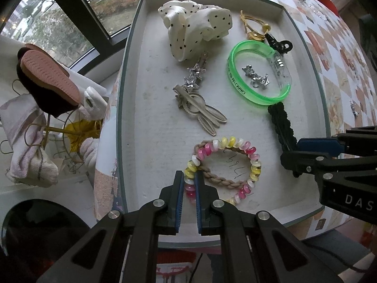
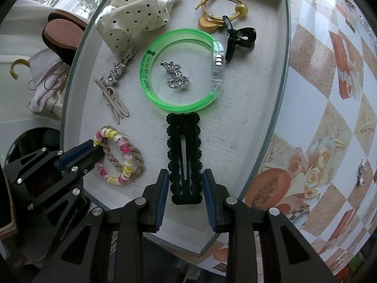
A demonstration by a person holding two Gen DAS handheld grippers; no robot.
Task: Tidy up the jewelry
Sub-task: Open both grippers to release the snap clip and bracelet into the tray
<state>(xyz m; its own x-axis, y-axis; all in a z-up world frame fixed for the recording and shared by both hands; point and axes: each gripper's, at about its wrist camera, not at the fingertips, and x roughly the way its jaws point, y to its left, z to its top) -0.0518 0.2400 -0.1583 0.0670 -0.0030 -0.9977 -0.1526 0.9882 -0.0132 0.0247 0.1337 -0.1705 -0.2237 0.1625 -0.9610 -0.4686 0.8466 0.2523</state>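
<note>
Both tools work inside the tray (image 2: 280, 54).
Left tool (image 1: 189, 182) pinches the beaded bracelet (image 1: 235, 162); right tool (image 2: 185, 184), half-open, straddles the black clip (image 2: 185, 158): close squarely on its sides.

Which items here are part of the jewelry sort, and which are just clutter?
Job:
- tray
- coil bracelet, in left tool
- black snap clip, between right tool fingers
- green bangle
- silver brooch
- polka-dot scrunchie
- black claw clip

Clutter:
- slipper
- rags
- patterned tablecloth
</note>
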